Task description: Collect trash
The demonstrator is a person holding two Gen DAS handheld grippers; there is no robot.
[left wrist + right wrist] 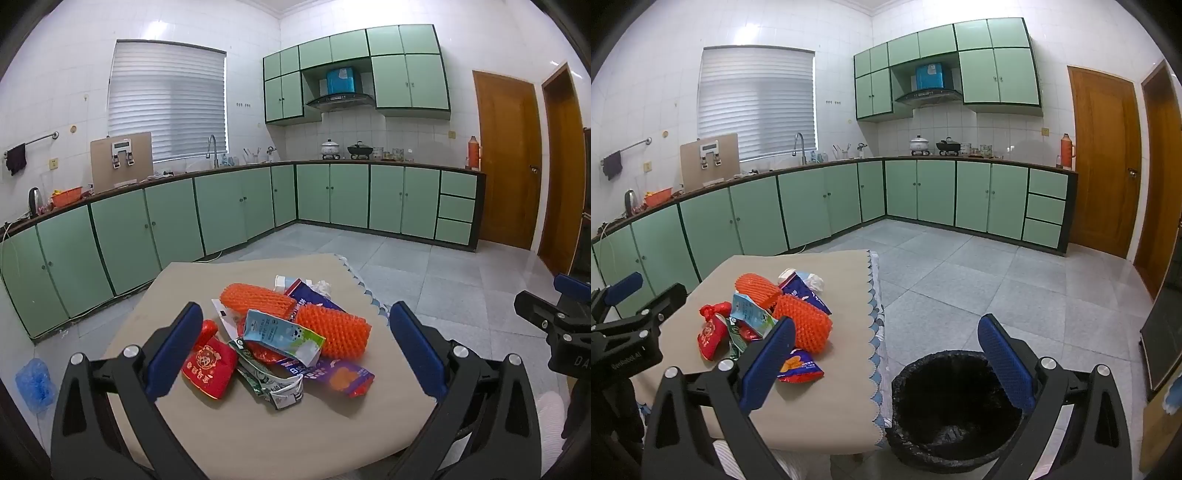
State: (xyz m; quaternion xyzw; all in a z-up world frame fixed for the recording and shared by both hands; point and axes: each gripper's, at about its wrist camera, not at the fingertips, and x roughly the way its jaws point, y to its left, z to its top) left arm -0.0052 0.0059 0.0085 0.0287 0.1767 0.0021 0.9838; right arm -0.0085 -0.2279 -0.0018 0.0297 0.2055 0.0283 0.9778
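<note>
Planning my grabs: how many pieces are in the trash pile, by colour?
Orange foam nets: 2
Red packets: 2
Light-blue carton: 1
Purple wrapper: 1
Navy pack: 1
Green-white wrapper: 1
White tissue: 1
Visible total: 9

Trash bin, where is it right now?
Right wrist view only: the black-lined trash bin stands on the floor by the table's right edge, low between the open right gripper's fingers.
</note>
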